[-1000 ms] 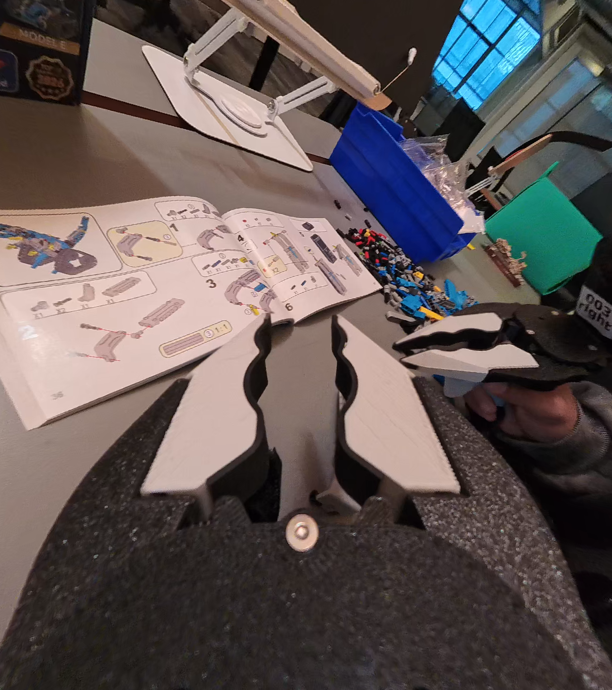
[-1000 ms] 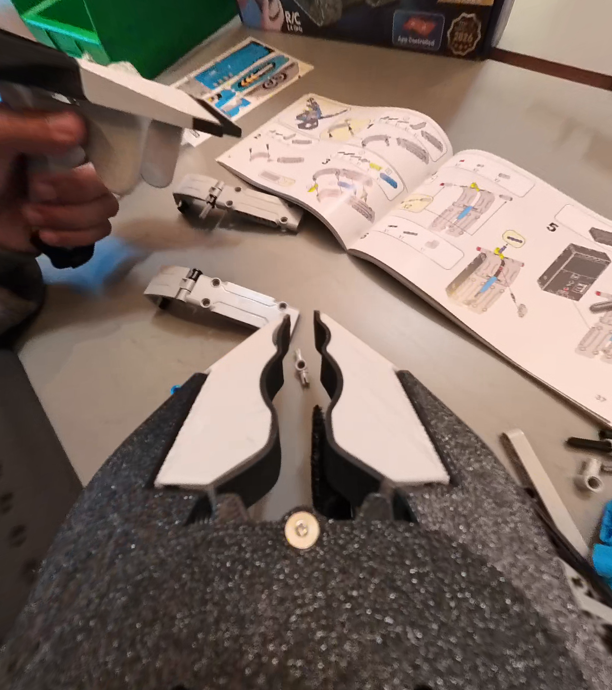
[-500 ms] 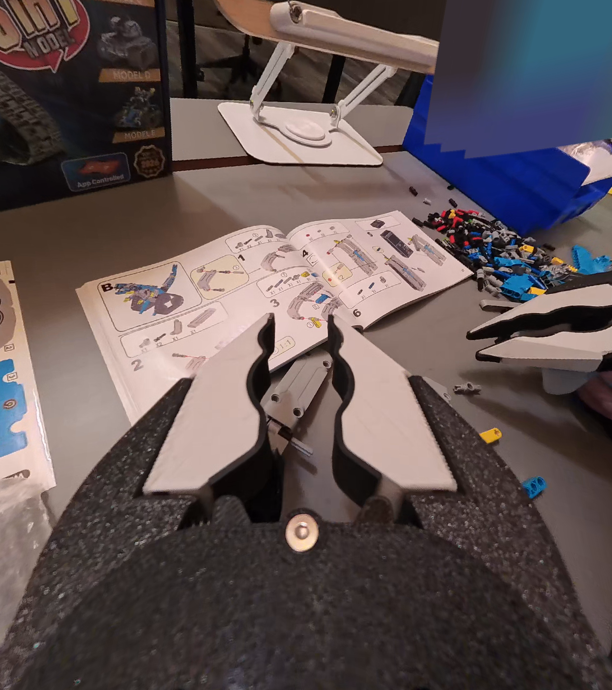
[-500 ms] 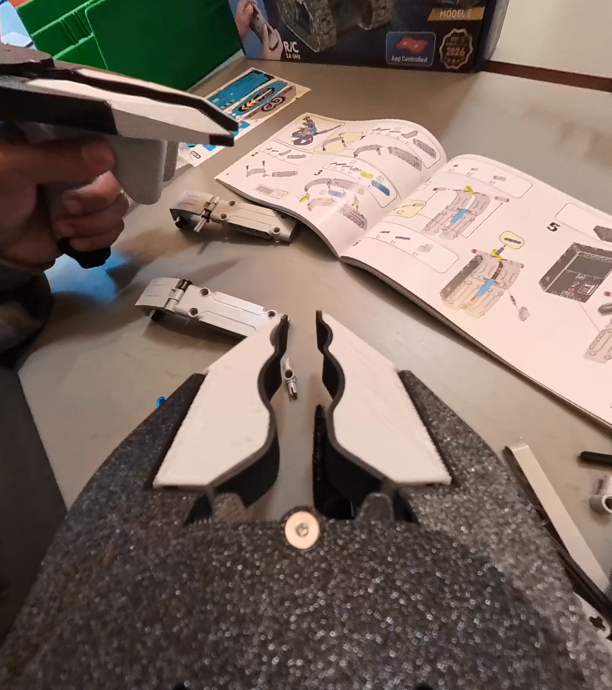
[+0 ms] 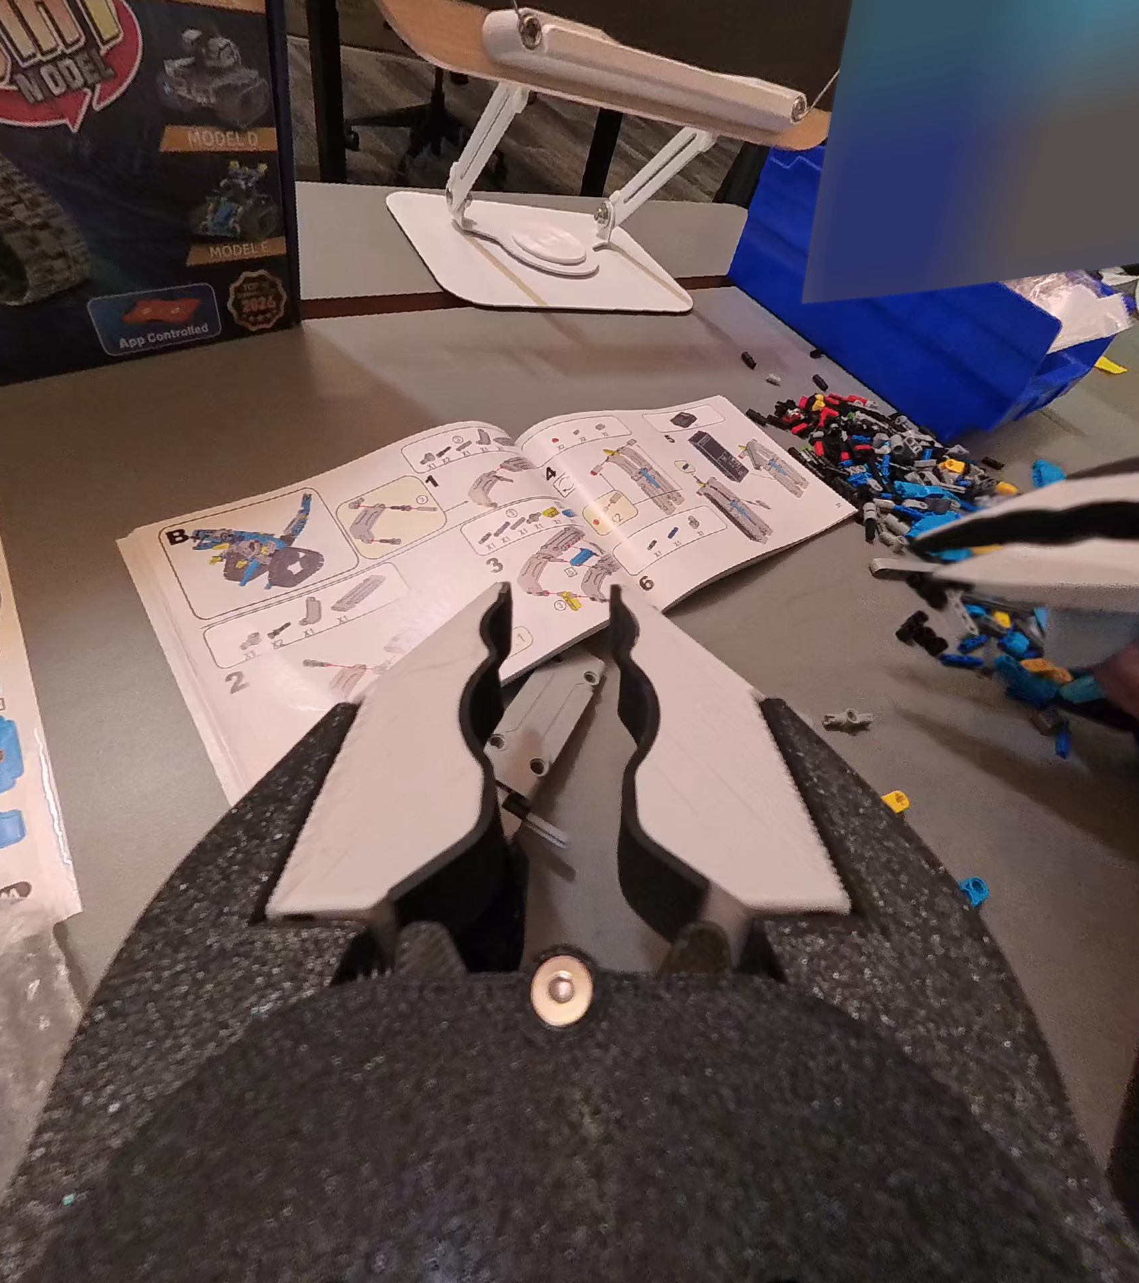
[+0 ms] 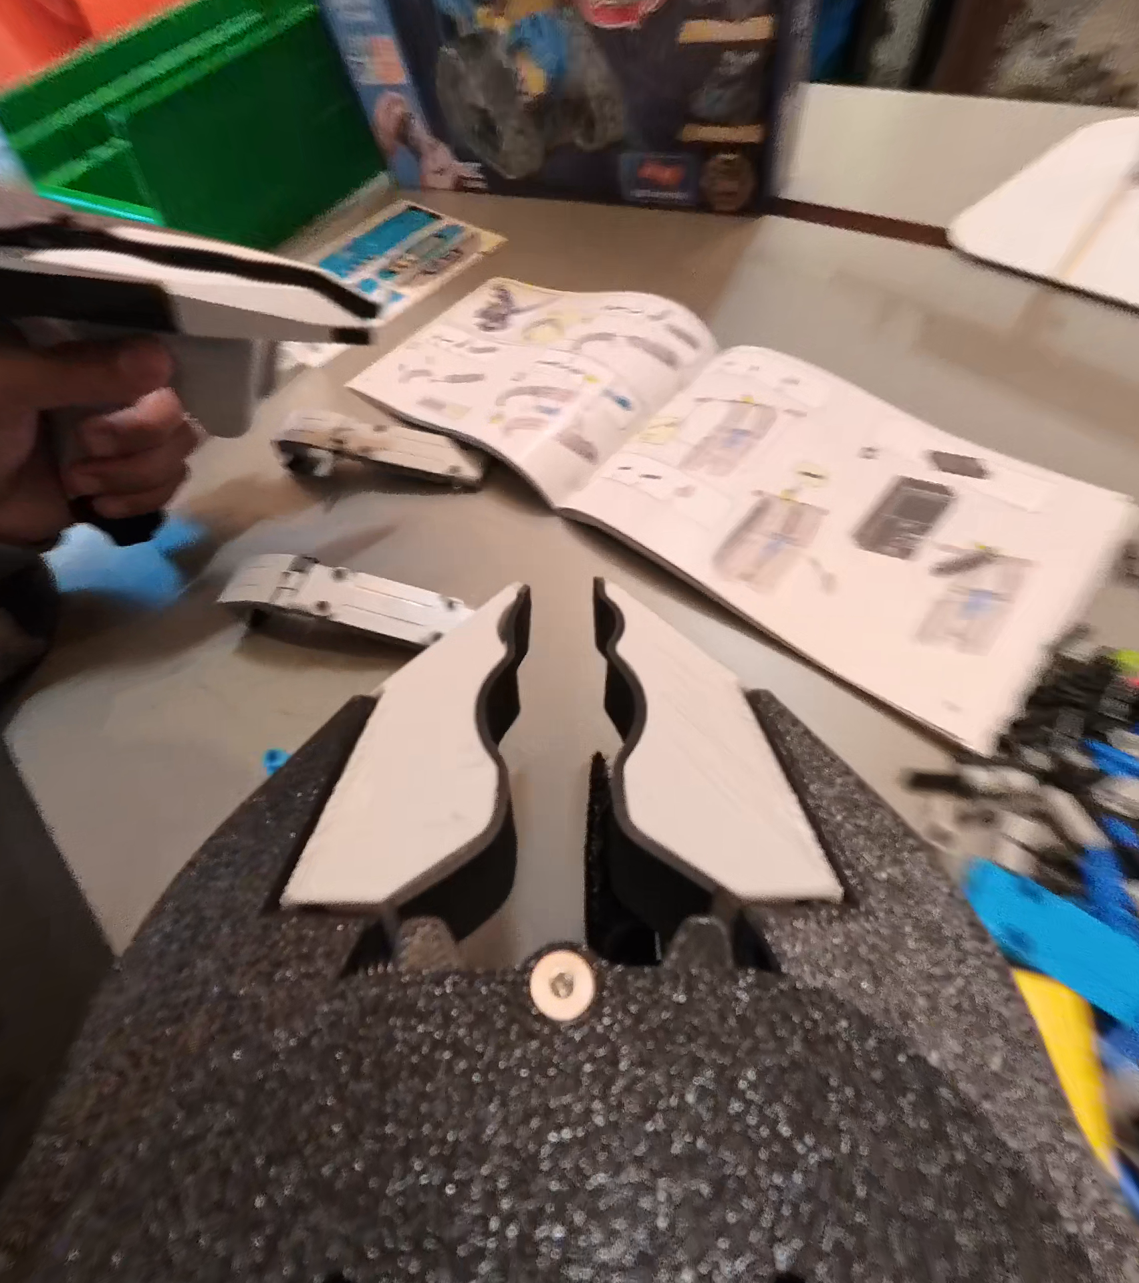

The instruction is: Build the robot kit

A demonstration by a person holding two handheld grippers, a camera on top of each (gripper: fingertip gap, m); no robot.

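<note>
Right tongs (image 6: 560, 590) now off the small pin, apparently over bare table (image 6: 136, 701), apart; left tongs (image 5: 556, 597) apart above grey beam (image 5: 546, 715).

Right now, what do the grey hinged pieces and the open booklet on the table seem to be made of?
The grey hinged pieces look like moulded plastic, smooth with a slight sheen, with round pin holes and a black pin. The open booklet looks like thin paper with a slight gloss, its printed pages curving at the fold. Both are judged by look only.

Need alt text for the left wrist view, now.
The left claw is open above a grey table, a grey toy part showing between its fingers. Beyond lies an open instruction booklet; the right claw hovers over scattered small bricks.
</note>
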